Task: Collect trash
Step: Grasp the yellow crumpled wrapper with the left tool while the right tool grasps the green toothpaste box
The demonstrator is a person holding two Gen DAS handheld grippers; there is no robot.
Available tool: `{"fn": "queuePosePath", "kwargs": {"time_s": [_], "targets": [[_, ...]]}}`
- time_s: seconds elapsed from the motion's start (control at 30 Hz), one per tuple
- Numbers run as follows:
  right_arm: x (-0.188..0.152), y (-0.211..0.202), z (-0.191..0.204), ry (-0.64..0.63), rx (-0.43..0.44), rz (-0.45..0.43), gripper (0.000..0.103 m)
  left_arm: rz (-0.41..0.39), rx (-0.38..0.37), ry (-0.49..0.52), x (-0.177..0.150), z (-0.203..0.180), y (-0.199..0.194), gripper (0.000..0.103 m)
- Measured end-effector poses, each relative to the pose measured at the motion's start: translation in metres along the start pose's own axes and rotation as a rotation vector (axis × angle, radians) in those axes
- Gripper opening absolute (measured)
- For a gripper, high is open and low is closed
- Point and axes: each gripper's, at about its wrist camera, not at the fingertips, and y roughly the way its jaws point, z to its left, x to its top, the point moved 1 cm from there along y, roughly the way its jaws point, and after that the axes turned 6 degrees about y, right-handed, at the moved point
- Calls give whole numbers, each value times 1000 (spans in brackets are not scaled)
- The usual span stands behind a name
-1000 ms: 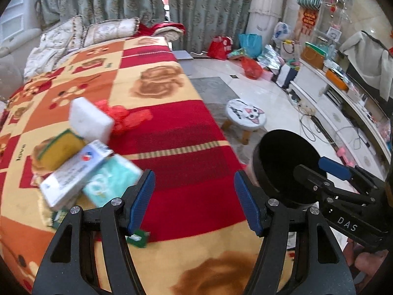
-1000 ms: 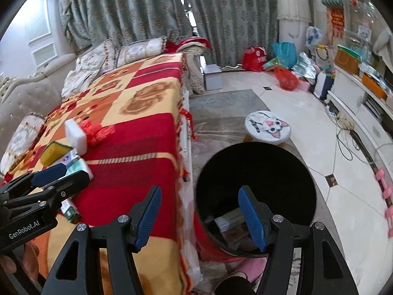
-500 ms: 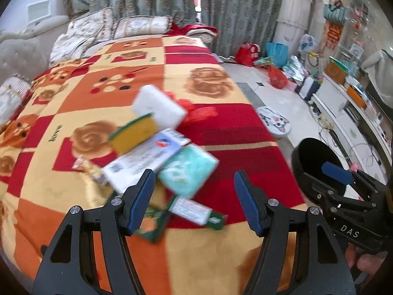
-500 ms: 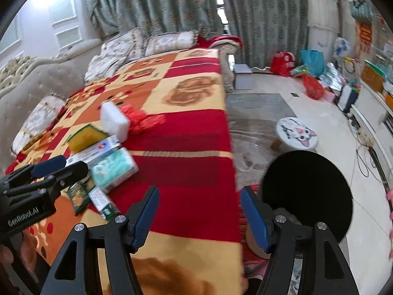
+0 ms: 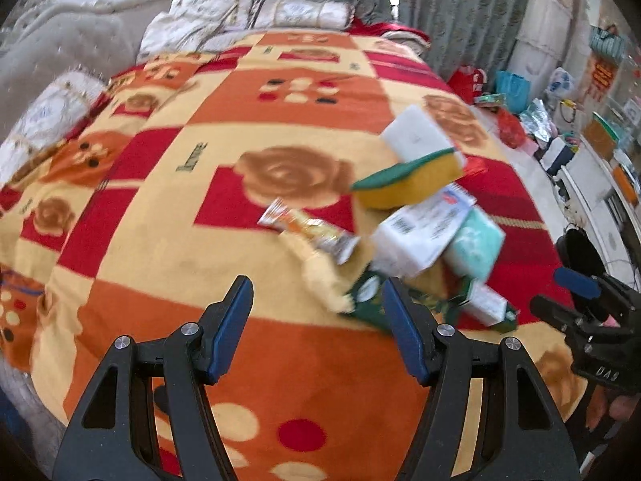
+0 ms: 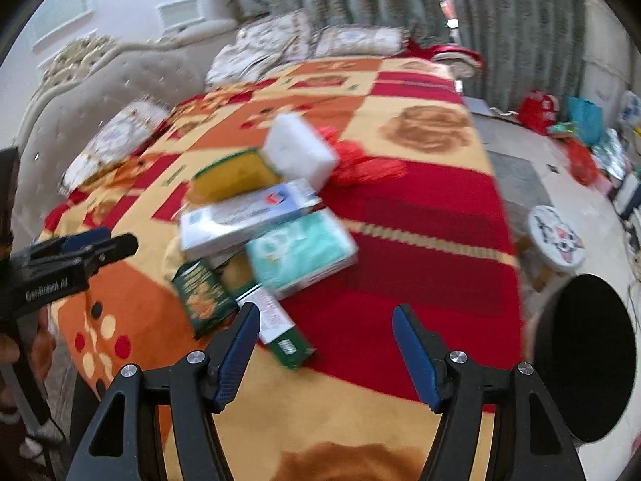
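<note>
A pile of trash lies on the patterned blanket (image 5: 168, 256): a white foam block (image 5: 414, 134), a yellow-green sponge (image 5: 408, 182), a white box (image 5: 420, 232), a teal tissue pack (image 6: 300, 250), a snack wrapper (image 5: 312, 234), a dark green packet (image 6: 202, 292) and a small green-white box (image 6: 280, 332). My left gripper (image 5: 318, 312) is open and empty, just left of and before the pile. My right gripper (image 6: 326, 332) is open and empty, near the small box. The black trash bin (image 6: 589, 356) stands at the right of the bed.
Red plastic scrap (image 6: 360, 164) lies behind the foam block. Pillows (image 5: 240, 12) sit at the bed's head. A cat-face stool (image 6: 555, 240) stands on the floor beyond the bin. Bags and clutter (image 5: 517, 116) line the far right.
Both grippers have swung left, away from the bin and over the bed. The pile now lies close in front of them. Both stayed open.
</note>
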Motion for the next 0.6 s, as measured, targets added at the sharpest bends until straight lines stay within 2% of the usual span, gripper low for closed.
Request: {"fn": "queuePosePath", "kwargs": {"time_s": [0.3, 0.4, 0.47, 0.53, 0.6], "targets": [[-9, 39, 17, -91, -11, 65, 65, 44, -59, -72, 1, 13, 34, 66], [-9, 43, 15, -91, -10, 68, 59, 57, -57, -61, 6, 9, 47, 65], [-9, 47, 15, -87, 9, 76, 53, 69, -54, -61, 8, 9, 60, 54], [-10, 50, 18, -97, 19, 79, 45, 94, -76, -74, 8, 11, 72, 29], [-13, 50, 22, -111, 25, 73, 38, 96, -86, -90, 7, 14, 77, 20]]}}
